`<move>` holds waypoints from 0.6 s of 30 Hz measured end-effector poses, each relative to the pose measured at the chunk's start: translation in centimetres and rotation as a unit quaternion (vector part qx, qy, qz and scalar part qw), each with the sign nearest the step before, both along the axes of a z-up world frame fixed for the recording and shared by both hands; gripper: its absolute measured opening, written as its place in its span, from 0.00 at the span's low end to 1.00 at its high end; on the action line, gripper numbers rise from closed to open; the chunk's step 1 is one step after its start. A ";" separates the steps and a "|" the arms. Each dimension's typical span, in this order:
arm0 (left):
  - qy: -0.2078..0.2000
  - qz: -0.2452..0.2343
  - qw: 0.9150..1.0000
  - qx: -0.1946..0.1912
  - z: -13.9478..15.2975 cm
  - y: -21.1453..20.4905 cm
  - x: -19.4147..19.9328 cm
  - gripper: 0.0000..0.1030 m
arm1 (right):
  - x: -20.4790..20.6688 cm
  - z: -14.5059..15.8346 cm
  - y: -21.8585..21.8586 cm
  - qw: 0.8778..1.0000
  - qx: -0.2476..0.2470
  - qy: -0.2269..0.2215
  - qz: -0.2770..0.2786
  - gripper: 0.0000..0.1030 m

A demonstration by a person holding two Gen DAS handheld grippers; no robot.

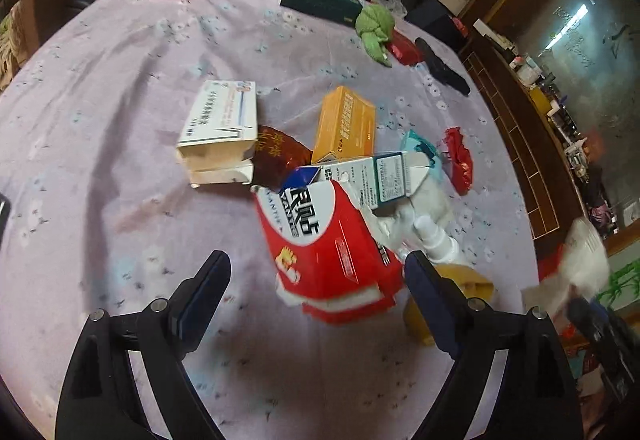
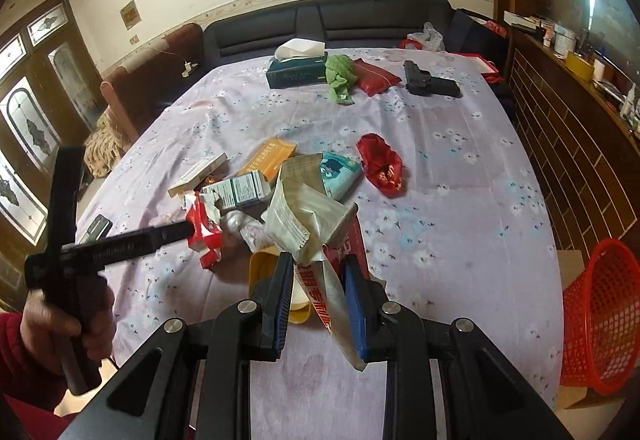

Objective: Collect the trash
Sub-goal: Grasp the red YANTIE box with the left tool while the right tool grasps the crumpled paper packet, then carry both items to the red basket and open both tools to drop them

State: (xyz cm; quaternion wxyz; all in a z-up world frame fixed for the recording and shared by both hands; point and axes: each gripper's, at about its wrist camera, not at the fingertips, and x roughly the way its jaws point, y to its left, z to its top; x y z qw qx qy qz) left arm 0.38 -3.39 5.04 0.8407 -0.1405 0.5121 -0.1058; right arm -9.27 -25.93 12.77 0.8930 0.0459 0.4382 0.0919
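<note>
Foil packets (image 2: pixel 316 228) pinched in right gripper (image 2: pixel 316 298); left gripper (image 1: pixel 316 280) gapes.

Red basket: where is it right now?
In the right wrist view, the red basket sits tilted off the table's right edge, lower right of the frame.

Black right gripper (image 2: pixel 316 290) with blue pads, silver screws; person's red sleeve (image 2: pixel 16 352).
</note>
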 end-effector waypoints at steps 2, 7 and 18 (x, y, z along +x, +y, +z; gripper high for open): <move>0.017 -0.008 1.000 -0.003 -1.2 -0.6 1.1 0.84 | -0.3 0.0 -0.2 1.000 -0.001 0.002 -0.007 0.26; 0.011 -0.025 1.000 -0.012 -2.4 -1.2 1.5 0.64 | -1.5 0.4 -0.9 1.000 -0.014 0.000 -0.028 0.26; -0.060 -0.064 0.996 -0.019 1.1 0.7 -2.9 0.53 | -3.4 -0.2 -0.2 0.998 -0.018 0.013 -0.066 0.26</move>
